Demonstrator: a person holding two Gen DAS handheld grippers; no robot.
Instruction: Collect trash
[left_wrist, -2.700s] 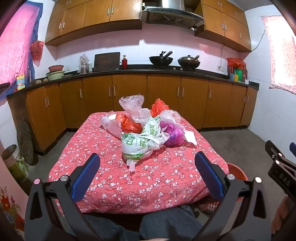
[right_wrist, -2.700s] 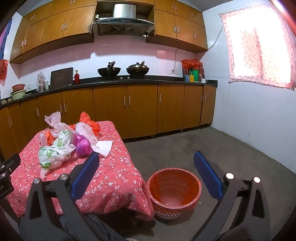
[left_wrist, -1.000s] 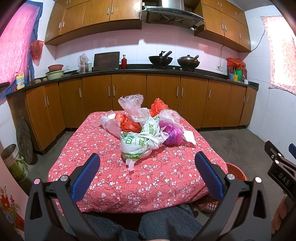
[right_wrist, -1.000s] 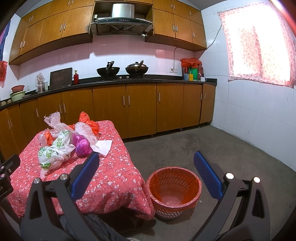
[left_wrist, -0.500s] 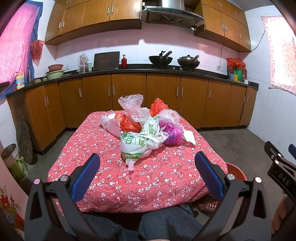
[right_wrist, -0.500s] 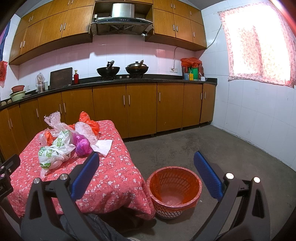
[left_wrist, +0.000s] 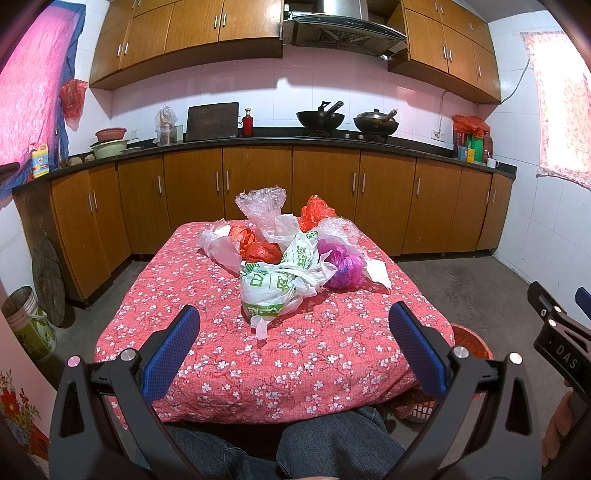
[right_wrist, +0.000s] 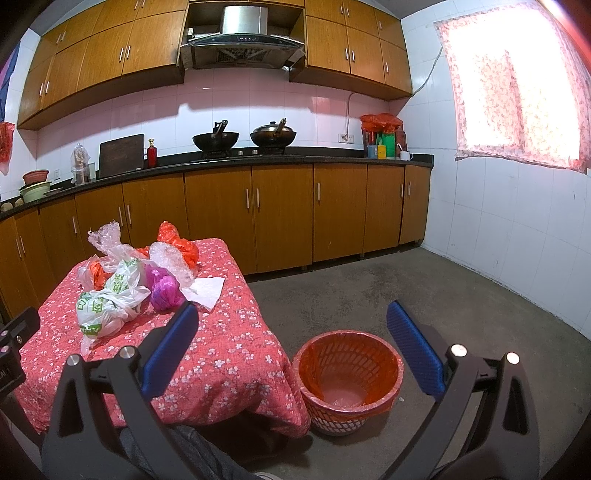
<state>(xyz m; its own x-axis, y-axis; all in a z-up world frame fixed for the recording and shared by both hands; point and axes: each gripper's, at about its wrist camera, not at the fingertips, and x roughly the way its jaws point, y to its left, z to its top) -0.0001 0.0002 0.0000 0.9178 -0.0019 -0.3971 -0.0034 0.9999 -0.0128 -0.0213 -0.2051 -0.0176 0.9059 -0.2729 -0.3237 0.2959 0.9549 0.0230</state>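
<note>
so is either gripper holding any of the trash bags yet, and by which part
Nothing is held. The left gripper and right gripper are both open and empty, short of the bags.

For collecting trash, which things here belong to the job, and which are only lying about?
Job:
white-green bag
purple bag
orange bags
clear bags
orange basket

Lying about:
woks
cutting board
red bottle

No visible change; both views show barely perceptible camera drift only
</note>
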